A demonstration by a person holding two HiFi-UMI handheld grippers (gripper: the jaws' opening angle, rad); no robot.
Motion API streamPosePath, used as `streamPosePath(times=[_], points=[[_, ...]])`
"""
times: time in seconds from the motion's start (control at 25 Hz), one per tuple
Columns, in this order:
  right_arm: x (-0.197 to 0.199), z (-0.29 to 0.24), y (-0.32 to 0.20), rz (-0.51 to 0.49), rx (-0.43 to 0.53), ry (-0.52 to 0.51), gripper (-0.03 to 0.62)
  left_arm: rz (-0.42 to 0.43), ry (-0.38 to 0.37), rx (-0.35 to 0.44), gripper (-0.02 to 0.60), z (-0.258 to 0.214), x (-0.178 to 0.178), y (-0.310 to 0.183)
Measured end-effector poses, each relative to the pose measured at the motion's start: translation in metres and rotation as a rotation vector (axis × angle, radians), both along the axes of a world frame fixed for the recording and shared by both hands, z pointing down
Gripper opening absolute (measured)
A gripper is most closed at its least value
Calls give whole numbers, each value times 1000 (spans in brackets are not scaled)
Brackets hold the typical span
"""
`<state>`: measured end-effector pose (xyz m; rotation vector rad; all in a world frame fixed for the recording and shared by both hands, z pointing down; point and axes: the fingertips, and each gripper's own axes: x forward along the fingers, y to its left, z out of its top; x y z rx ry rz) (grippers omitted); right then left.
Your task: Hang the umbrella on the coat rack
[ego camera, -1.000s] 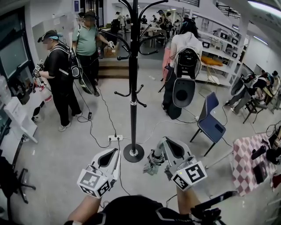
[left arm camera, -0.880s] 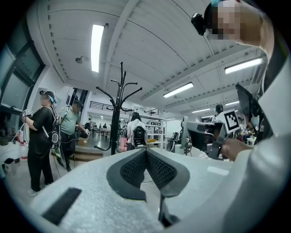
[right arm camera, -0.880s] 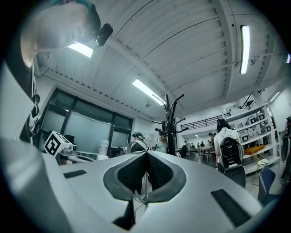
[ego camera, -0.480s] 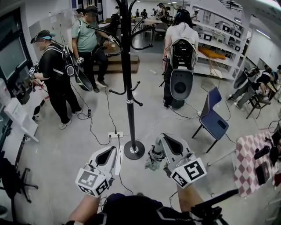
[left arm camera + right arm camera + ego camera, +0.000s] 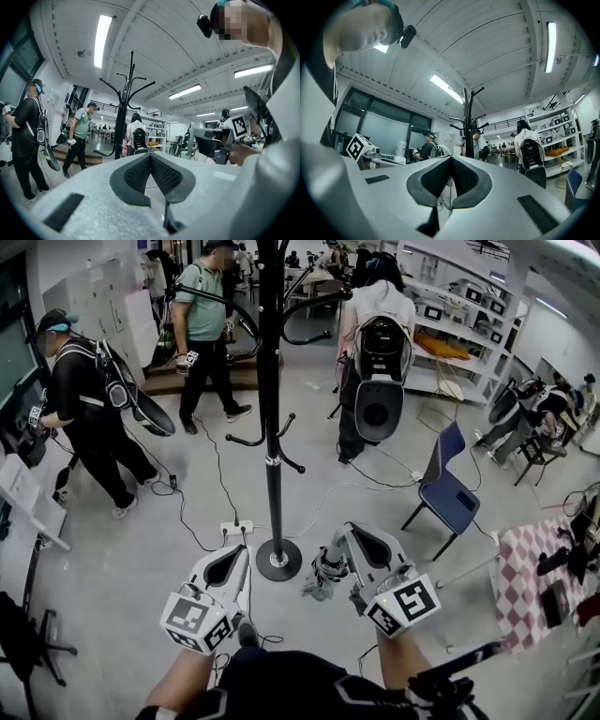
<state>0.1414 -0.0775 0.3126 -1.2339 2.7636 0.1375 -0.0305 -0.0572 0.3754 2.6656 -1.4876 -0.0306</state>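
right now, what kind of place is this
Probably an indoor lab or workshop: white shelving with gear, a person in a backpack rig, and a power strip with cables on the floor.

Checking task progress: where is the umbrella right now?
Head view, lower centre: the folded umbrella dangles from the right gripper, just right of the round base of the coat rack, not on any hook.

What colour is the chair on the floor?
The chair is blue, clearest in the head view.
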Motion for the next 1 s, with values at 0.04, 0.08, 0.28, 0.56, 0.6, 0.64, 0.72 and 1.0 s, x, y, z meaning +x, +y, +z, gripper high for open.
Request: streamPosePath(times=[0.04,0.08,0.28,0.56,0.6,0.64,0.72,1.0], points=[[-3,0,-5,7,1,3,8,8,0,4,9,-2,-3,-6],[-5,-1,-9,16,2,5,8,15,0,8,9,-3,-6,-13],[-20,-4,-33,65,2,10,8,69,5,2,9,-7,-19,-41],[-35,4,-59,134,-19,26,8,134,13,15,9,-5,-33,-72],[-37,6,-62,143,-23,29,8,140,17,11,9,-4,-36,-75],[-39,8,-66,153,-28,32,8,146,21,9,9,-3,-38,-79],[-43,9,-72,173,-36,37,8,160,23,12,9,-3,-42,-87],[-51,15,-89,256,-50,58,8,244,19,28,9,-1,-49,-109]])
